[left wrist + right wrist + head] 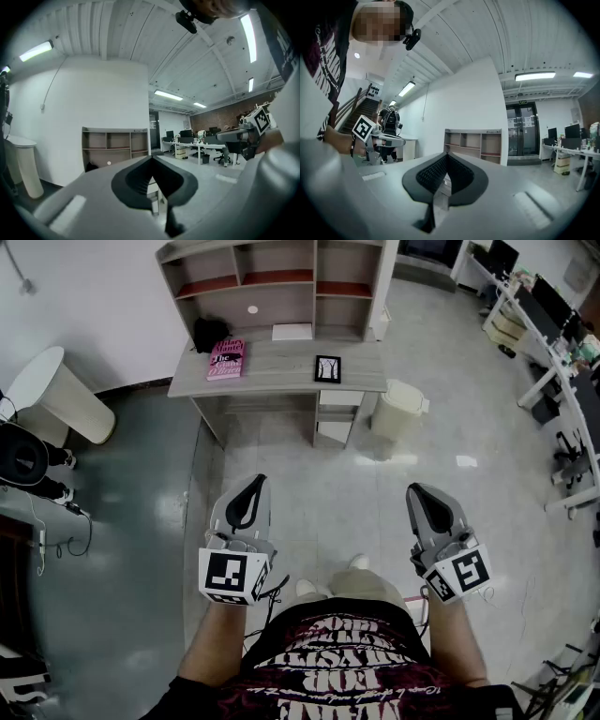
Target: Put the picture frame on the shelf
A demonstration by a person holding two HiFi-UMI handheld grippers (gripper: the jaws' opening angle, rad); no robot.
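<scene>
Nearest the head camera, a dark printed shirt (342,667) fills the bottom edge and hides my legs; only two shoe tips (330,579) poke out past it. The left gripper (257,482) and right gripper (416,490) hang side by side over the floor (328,493), well apart from each other. Each gripper view shows its jaws closed tip to tip with nothing between them. Those same closed jaws block most of what lies straight ahead, so neither gripper view shows me the counter top.

The floor is pale and glossy under me, turning to a darker grey-green on the left. Farther off stands the counter (281,371), against the white wall. The picture frame (328,368) lies flat on its right half, well apart from both grippers; what it holds is too small to make out. A pink book (226,359) lies on the left half, with a black object (212,333) behind it that I cannot identify. The shelf (281,277) stands at the counter's back, its top cut off by the picture edge. A white bin (398,409) sits just beside the counter's right end, and office desks (553,324) run along the far right.
</scene>
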